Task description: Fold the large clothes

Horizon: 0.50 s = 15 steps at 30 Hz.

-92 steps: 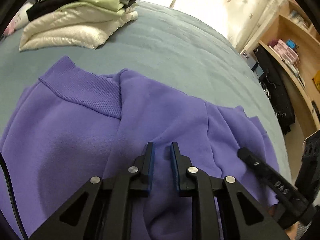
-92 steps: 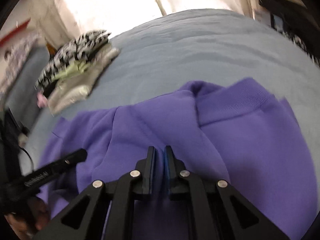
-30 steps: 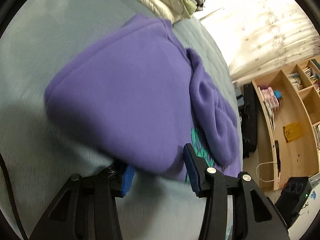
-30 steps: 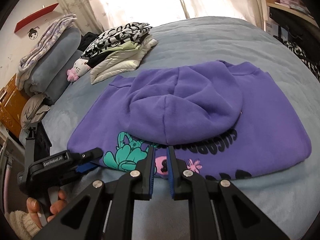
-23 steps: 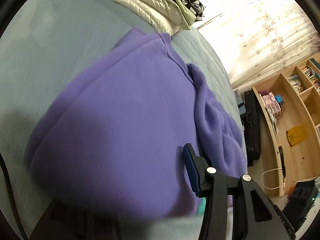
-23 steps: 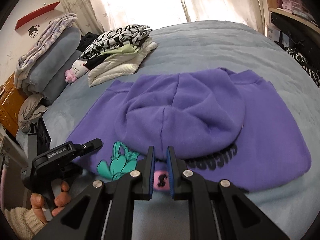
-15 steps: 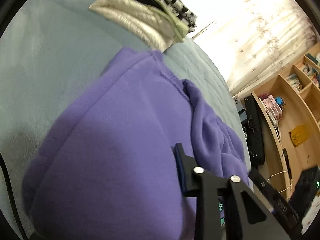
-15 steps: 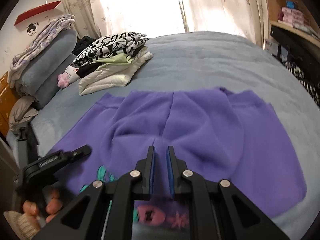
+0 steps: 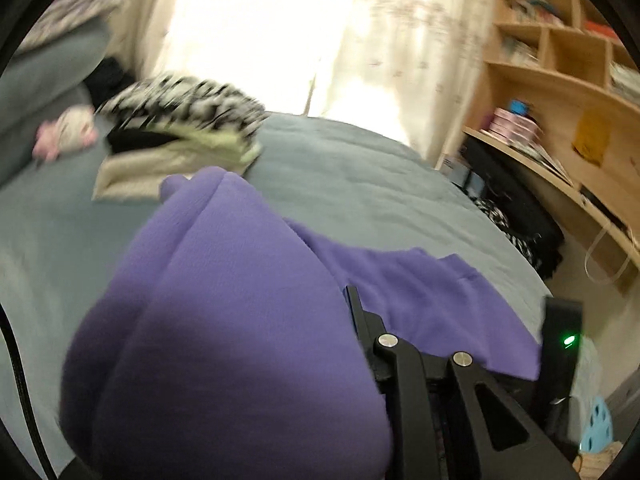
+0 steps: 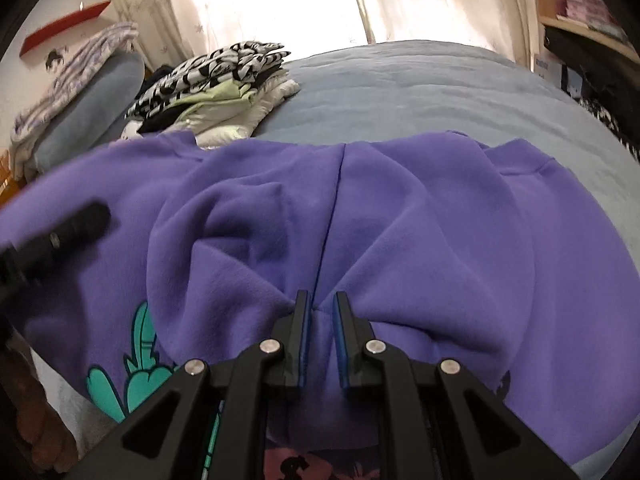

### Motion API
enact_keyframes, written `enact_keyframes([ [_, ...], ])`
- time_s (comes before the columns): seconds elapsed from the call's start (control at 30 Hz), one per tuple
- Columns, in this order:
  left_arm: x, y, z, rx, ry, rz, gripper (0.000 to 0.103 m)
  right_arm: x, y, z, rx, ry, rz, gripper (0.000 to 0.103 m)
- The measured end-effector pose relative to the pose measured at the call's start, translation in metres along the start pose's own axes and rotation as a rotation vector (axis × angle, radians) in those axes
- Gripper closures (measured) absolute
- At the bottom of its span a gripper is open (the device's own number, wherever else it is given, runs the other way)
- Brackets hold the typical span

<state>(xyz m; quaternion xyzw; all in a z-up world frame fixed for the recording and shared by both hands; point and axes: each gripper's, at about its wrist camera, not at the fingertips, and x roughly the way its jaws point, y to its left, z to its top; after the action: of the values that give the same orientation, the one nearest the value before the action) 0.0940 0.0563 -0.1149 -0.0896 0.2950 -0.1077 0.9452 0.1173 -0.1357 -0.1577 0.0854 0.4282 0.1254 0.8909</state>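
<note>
Nearest the right wrist camera, the right gripper (image 10: 319, 312) had its two blue-padded fingers (image 10: 305, 320) pinched almost together on a fold of the purple hoodie (image 10: 400, 240), right at the seam of the hood. To the left of that hood, the left gripper (image 10: 80, 220) reached in over the fabric, and fingers of the person's hand (image 10: 36, 436) showed below it. From its own camera, only one finger (image 9: 360, 320) of the left gripper could be seen; the other was buried under a raised bulge of purple cloth. Its jaws had just been closing with the cloth between them, and they appeared clamped on the hoodie. A teal print (image 10: 132, 376) showed on the hoodie's front, below the hood. Beneath the hoodie lay the grey-blue bed (image 10: 420, 92). Beyond the hoodie, on the bed, sat a stack of folded clothes (image 10: 216, 88), a black-and-white patterned piece on top. Farther off hung pale curtains (image 10: 440, 0), with wooden shelves (image 9: 560, 80) beside them.
</note>
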Motion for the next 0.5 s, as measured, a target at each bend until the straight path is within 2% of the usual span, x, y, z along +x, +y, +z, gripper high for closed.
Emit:
enact_keyframes([
  [0.17, 0.006, -0.049, 0.017, 0.113, -0.004, -0.014, 0.085, -0.003, -0.012, -0.003, 0.054, 0.006, 0.046, 0.092],
  [0.5, 0.03, -0.144, 0.021, 0.346, 0.037, -0.044, 0.085, -0.017, -0.052, -0.013, 0.202, 0.056, 0.202, 0.092],
])
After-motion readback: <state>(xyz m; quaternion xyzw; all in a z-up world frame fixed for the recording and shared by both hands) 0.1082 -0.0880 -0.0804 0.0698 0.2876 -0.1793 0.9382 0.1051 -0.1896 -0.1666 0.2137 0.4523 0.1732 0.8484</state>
